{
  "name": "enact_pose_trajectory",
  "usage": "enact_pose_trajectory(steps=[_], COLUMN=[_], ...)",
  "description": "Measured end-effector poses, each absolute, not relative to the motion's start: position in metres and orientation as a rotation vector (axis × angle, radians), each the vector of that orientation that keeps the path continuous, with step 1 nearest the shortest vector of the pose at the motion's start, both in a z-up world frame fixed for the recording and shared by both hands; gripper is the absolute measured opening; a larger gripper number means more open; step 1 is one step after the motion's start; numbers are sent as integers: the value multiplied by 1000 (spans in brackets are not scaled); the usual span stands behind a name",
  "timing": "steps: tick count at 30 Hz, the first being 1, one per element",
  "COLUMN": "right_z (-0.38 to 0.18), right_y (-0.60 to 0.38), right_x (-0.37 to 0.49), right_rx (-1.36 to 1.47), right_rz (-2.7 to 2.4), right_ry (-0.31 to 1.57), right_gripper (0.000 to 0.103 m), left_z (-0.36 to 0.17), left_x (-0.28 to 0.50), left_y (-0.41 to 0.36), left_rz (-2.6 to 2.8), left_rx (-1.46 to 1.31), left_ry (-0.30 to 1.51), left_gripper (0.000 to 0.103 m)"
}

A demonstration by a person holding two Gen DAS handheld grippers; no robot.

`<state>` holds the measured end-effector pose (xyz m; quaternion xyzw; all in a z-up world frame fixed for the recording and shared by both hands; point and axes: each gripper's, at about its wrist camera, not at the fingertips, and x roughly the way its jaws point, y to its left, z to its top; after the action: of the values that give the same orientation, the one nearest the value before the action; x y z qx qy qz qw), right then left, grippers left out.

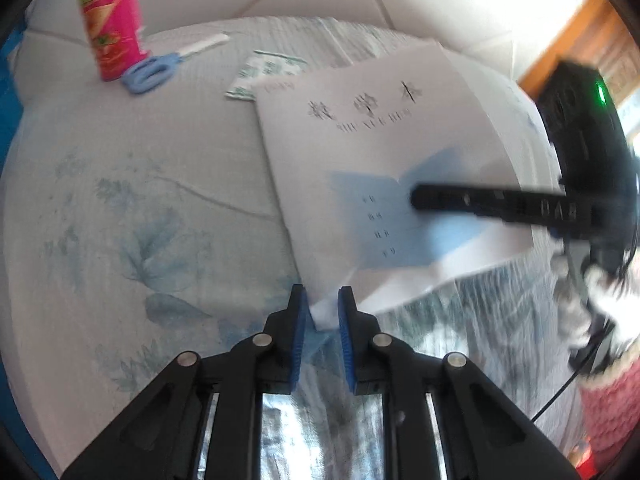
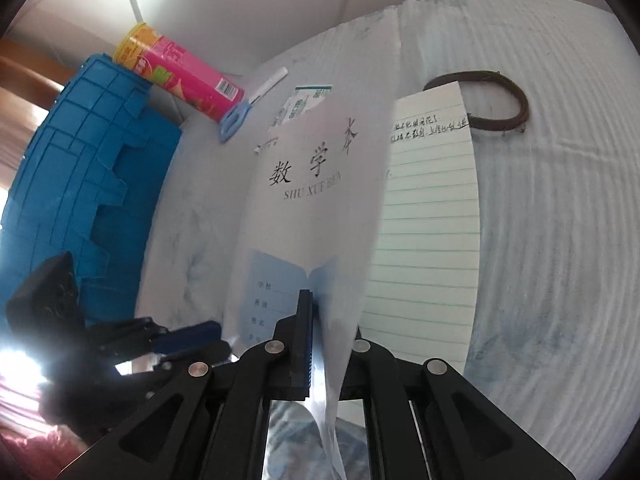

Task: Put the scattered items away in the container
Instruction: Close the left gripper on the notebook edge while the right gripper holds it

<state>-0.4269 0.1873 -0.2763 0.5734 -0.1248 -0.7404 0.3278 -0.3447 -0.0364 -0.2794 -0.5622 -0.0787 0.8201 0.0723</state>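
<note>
A thin white exercise book (image 1: 372, 152) with black characters and a blue panel on its cover is lifted off the bed. My left gripper (image 1: 323, 312) is shut on its near corner. My right gripper (image 2: 326, 320) is shut on its lower edge, with the cover (image 2: 312, 200) bent up and the lined page (image 2: 428, 220) open behind it; the right arm crosses the left wrist view (image 1: 500, 204). The blue crate (image 2: 80, 184) stands at the left in the right wrist view.
A pink snack tube (image 1: 110, 20), blue-handled scissors (image 1: 160, 68) and a small green-and-white packet (image 1: 264, 72) lie on the floral bedsheet (image 1: 120, 208). A dark brown loop (image 2: 500, 100) lies beyond the book. A wall rises behind the bed.
</note>
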Motion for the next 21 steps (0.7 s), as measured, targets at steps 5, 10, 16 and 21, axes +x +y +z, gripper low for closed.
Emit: enact_pose_trajectory(steps=[5, 10, 16, 21], right_z=[-267, -265, -264, -266], right_y=[202, 218, 219, 228], right_x=[-427, -433, -430, -429], right_rx=[1482, 1500, 1504, 1491], right_rz=[-2039, -2066, -2064, -2050], right_ry=[-276, -294, -298, -343], right_gripper=[31, 32, 32, 32], left_z=[-276, -276, -290, -286], left_x=[-356, -371, -386, -380], left_y=[-52, -47, -28, -25], left_rz=[2512, 2521, 2433, 2427], left_rx=[-1674, -1621, -1591, -1561], left_ry=[-327, -369, -464, -533], left_gripper=[39, 63, 60, 56])
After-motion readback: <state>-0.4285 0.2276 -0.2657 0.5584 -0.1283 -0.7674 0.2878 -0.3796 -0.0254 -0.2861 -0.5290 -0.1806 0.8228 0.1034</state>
